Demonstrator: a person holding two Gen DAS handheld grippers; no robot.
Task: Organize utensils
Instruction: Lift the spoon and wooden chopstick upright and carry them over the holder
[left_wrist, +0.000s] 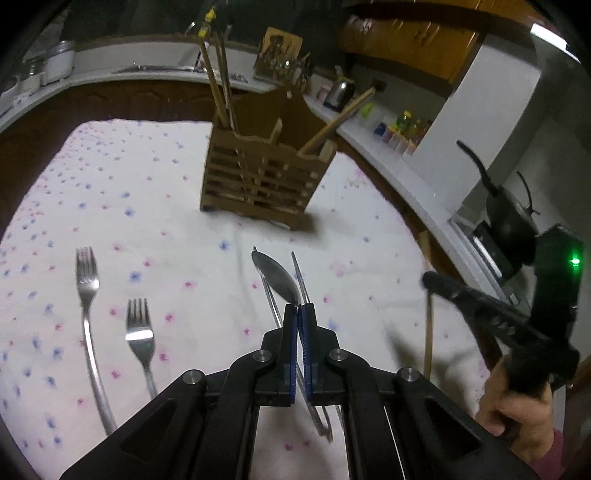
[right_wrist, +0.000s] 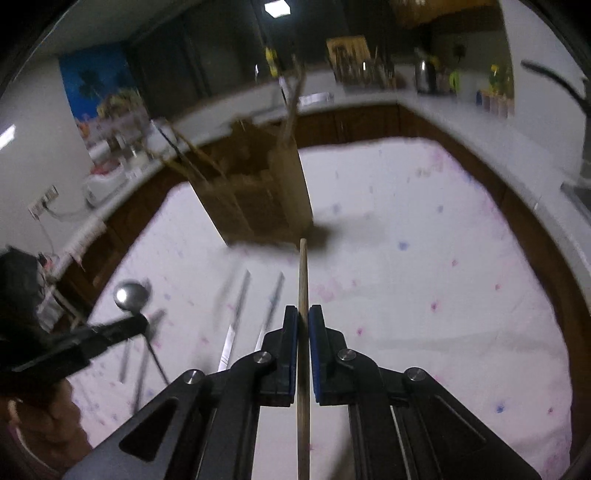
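Both hand-held grippers tilted down: left hand-held gripper (left_wrist: 297, 308), right hand-held gripper (right_wrist: 303, 310)

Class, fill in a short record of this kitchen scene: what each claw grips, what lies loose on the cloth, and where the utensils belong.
left claw: shut on spoon
right claw: shut on wooden chopstick
loose on cloth: two forks, metal chopsticks
surface: flowered tablecloth
holder: wooden caddy, upright, already holding wooden sticks
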